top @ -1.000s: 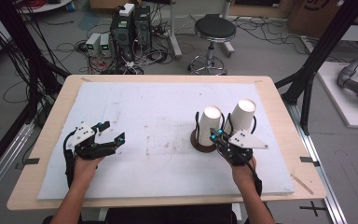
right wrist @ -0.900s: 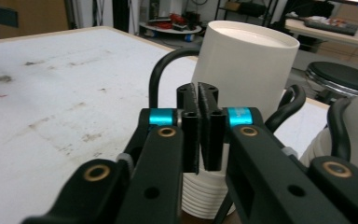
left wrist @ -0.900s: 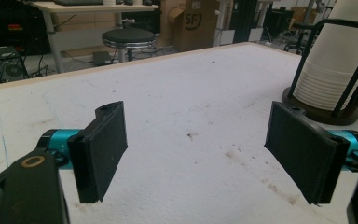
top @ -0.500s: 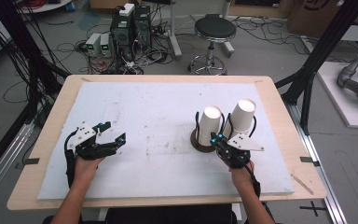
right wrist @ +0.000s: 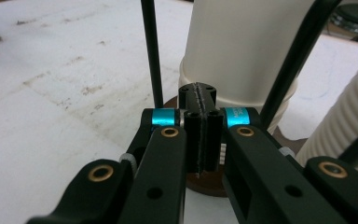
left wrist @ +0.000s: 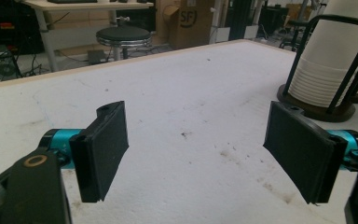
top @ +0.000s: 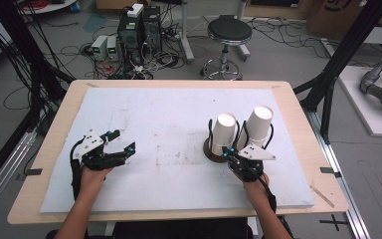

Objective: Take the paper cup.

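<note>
Two stacks of white paper cups stand upside down in black wire holders on round brown bases: the left stack (top: 224, 134) and the right stack (top: 257, 126). My right gripper (top: 231, 151) sits just in front of the left stack's base, its jaws pressed together with nothing between them; in the right gripper view the gripper (right wrist: 199, 100) points at the bottom of that stack (right wrist: 242, 51). My left gripper (top: 122, 141) hovers low over the white mat at the left, open and empty. In the left gripper view its pads (left wrist: 105, 149) are wide apart, with a cup stack (left wrist: 331, 60) far right.
A white mat (top: 169, 119) covers the wooden table (top: 45, 159). Its middle shows small brown stains (top: 179, 157). Behind the table stand a black stool (top: 226, 32) and computer boxes with cables (top: 139, 30).
My right gripper has sunk a little toward the table in front of the left cup stack. The left hand has stayed where it was.
</note>
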